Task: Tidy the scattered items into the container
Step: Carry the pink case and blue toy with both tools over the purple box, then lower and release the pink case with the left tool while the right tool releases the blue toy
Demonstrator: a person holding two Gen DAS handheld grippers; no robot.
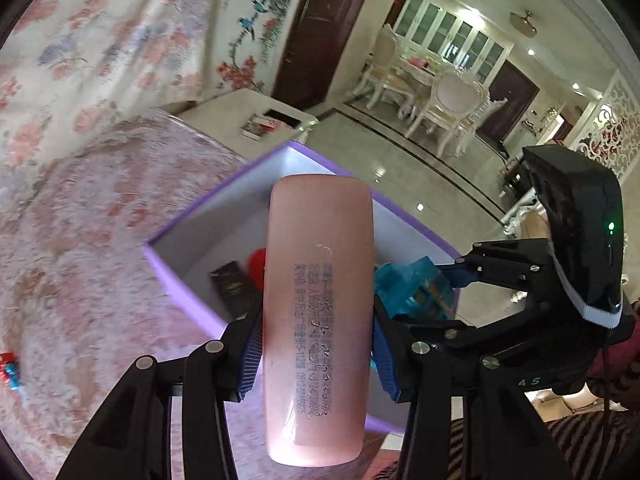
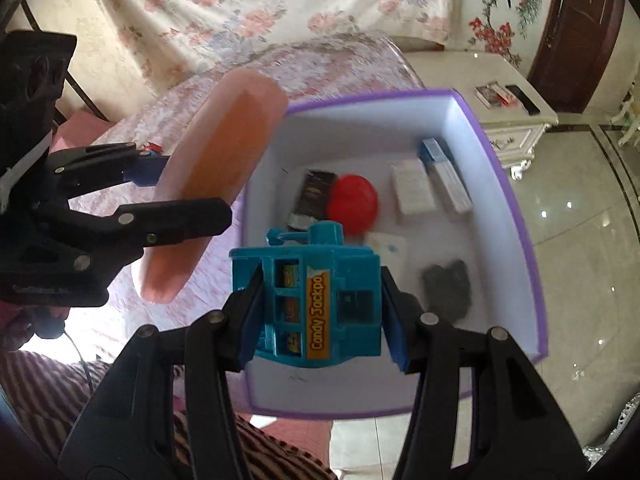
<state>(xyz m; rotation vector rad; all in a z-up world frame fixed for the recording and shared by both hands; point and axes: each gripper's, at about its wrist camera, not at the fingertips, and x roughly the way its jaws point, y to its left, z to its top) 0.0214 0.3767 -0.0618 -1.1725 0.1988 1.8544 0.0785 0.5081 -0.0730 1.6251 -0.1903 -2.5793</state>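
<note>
A long pink case (image 1: 318, 320) is clamped between the blue pads of the left tongs (image 1: 316, 344), held above the near rim of a purple box (image 2: 536, 280) with a white inside. A blue toy slot machine (image 2: 320, 300), labelled "Candy Jackpo", is gripped by the right tongs (image 2: 320, 312) over the box's opening. Inside the box, a red round object (image 2: 354, 202), a dark packet (image 2: 314, 192), white and blue cartons (image 2: 432, 184) and a grey lump (image 2: 448, 288) are seen. The box is set on a pink floral bed (image 1: 80, 240).
</note>
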